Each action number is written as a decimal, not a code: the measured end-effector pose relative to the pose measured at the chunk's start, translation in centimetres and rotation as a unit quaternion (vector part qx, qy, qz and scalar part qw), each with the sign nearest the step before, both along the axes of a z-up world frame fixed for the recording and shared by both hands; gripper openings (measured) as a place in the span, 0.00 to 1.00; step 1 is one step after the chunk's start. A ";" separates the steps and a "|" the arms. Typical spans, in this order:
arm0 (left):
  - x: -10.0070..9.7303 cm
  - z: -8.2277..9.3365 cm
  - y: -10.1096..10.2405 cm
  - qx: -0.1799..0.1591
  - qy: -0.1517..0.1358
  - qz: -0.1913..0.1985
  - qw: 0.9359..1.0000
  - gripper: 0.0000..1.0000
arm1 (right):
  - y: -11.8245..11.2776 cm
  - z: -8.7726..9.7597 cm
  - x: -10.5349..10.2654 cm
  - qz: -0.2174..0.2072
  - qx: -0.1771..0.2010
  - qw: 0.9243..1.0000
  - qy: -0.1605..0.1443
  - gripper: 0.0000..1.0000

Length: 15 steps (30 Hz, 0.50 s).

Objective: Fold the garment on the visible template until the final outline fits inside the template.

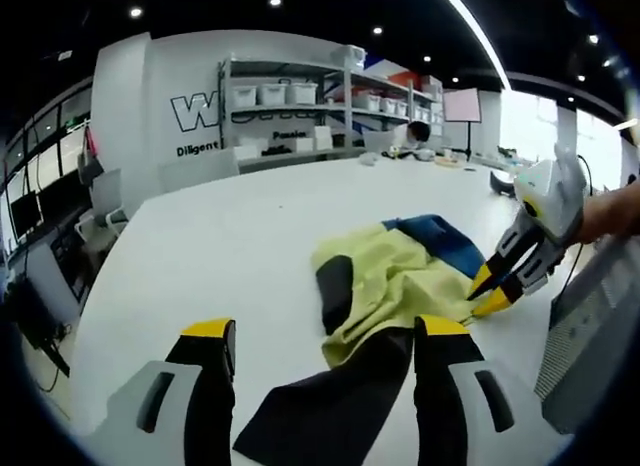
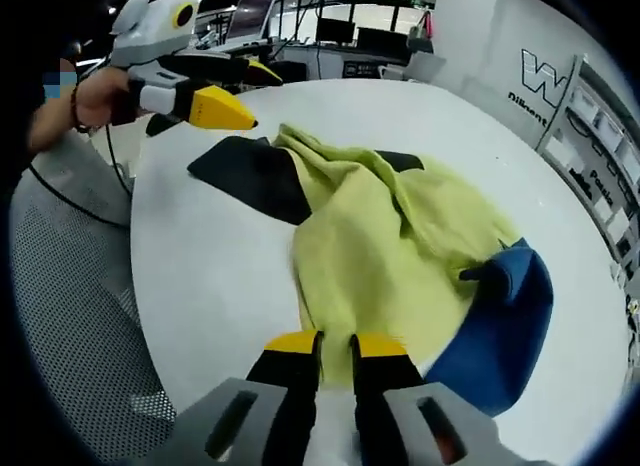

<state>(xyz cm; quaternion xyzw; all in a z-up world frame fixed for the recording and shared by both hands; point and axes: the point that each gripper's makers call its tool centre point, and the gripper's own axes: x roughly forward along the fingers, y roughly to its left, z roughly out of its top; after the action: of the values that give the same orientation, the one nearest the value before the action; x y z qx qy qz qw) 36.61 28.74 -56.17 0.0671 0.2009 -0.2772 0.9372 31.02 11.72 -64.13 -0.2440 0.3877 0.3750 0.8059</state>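
Pinching the garment [image 2: 390, 246] hem, my right gripper [image 2: 334, 343] sits nearly closed; left gripper [image 1: 325, 331] gapes wide above the dark sleeve [image 1: 330, 406]. Soft, limp cloth; I'd grip edges.

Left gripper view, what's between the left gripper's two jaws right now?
In the left gripper view, the left gripper stands open, and the garment's black sleeve runs up between its jaws over the white table. The jaws are not touching it.

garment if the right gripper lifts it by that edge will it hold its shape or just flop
Probably flop: the garment lies crumpled in soft folds, so it looks limp. It seems light, a thin layer on the table. The right gripper looks nearly shut at one edge, so the rest would likely hang and drag.
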 end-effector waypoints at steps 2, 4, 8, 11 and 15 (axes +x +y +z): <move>0.0 0.0 0.0 -0.001 0.000 0.000 1.000 0.67 | 0.0 0.0 0.1 0.001 -0.001 1.000 -0.002 0.05; 0.0 0.0 0.0 0.000 0.000 0.002 1.000 0.68 | -0.2 0.0 0.3 0.001 -0.012 1.000 -0.013 0.00; 0.0 0.0 -0.3 0.000 0.001 -0.004 1.000 0.68 | -0.4 0.4 0.5 -0.016 0.003 1.000 -0.005 0.00; -0.1 0.0 -0.4 0.002 -0.001 -0.007 1.000 0.68 | -0.6 1.5 0.7 -0.025 0.014 0.999 -0.018 0.00; -0.1 -0.1 -0.4 0.004 0.000 -0.008 1.000 0.67 | -1.0 2.3 0.7 -0.031 0.021 0.999 -0.025 0.00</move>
<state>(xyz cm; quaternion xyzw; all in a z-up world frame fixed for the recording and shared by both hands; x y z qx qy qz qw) 36.52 28.35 -56.25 0.0725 0.2010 -0.2837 0.9348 31.67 10.76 -61.78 -0.2243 0.3672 0.3519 0.8313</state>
